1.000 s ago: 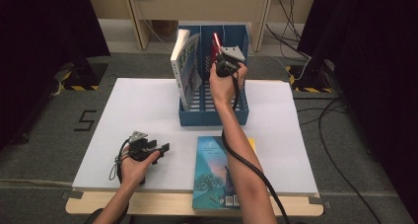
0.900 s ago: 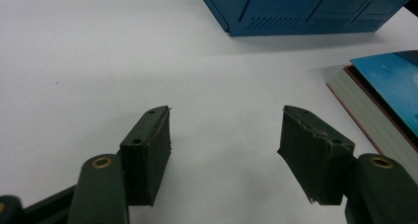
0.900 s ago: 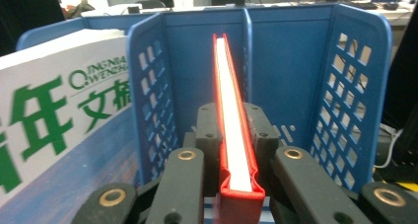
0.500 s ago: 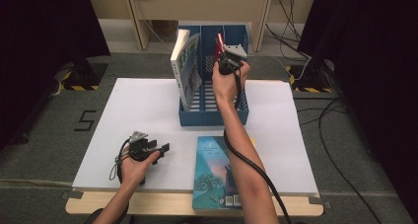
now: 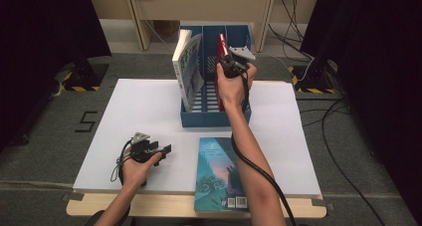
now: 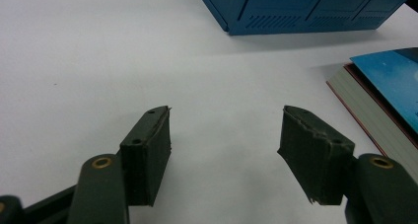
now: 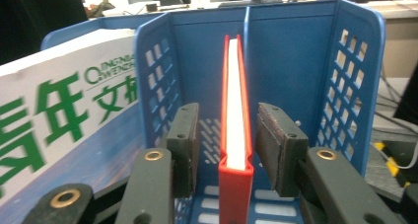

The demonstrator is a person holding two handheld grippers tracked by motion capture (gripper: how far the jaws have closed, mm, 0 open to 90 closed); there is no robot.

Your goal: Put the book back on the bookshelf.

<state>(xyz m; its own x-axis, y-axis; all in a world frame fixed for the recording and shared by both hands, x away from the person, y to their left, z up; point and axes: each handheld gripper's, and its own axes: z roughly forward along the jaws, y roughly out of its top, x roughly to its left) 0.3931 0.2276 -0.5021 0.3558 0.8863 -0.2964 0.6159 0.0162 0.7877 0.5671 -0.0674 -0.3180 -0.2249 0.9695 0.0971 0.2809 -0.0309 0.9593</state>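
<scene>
Right gripper (image 7: 229, 150) jaws just parted beside red book (image 7: 235, 130); left gripper (image 6: 224, 150) gaping over table (image 6: 74, 51)

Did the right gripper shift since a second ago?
No, barely: the right gripper stays over the blue plastic file rack; its jaws have just been opening off the thin red book between them.

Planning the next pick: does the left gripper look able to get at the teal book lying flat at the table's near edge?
Probably yes. The left gripper rests open on the table, jaws toward the teal book, with bare tabletop between. The right forearm crosses the book's right side; its left edge stays free.
</scene>
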